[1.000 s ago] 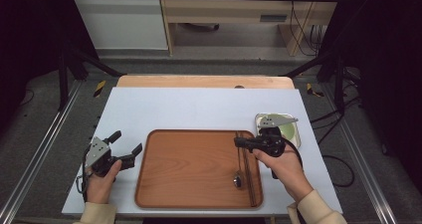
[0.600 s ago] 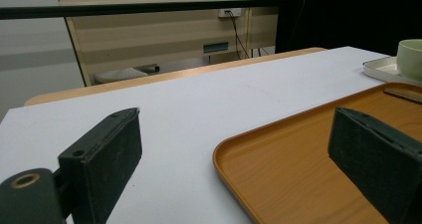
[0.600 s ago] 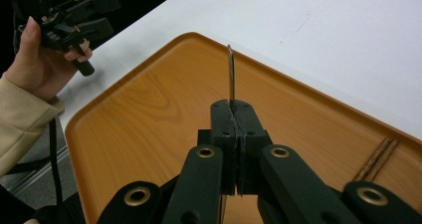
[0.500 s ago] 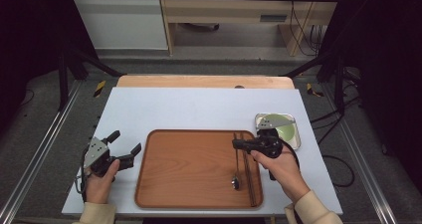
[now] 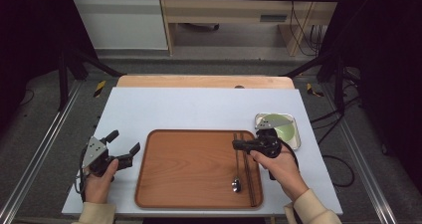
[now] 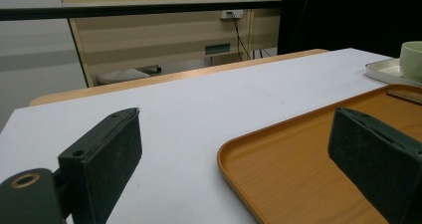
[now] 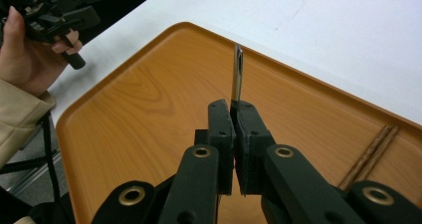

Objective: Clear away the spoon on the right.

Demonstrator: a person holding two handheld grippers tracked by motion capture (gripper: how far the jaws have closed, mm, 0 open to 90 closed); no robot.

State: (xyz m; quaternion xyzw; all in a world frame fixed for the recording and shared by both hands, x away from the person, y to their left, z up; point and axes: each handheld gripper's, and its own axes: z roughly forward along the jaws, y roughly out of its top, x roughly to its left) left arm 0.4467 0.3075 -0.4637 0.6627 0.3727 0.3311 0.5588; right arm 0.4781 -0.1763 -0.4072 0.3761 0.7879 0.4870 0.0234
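A metal spoon (image 5: 236,183) lies on the wooden tray (image 5: 189,169), bowl toward the front edge and handle pointing away. My right gripper (image 5: 235,144) is shut on the far part of that handle. In the right gripper view the handle (image 7: 237,77) sticks out past the closed gripper (image 7: 233,107). A pair of dark chopsticks (image 5: 247,169) lies on the tray just right of the spoon. My left gripper (image 5: 124,142) is open beside the tray's left rim, holding nothing. In the left gripper view the gripper (image 6: 234,129) stands wide apart over the white tabletop and the tray's corner (image 6: 298,159).
A small metal tray (image 5: 294,134) holding a green bowl (image 5: 284,130) sits right of the wooden tray, close behind my right hand. The bowl (image 6: 413,59) also appears far right in the left gripper view. Bare white tabletop (image 5: 199,107) stretches beyond the tray.
My right gripper has drifted slightly left, keeping its hold on the spoon handle. The left gripper has stayed put and open.
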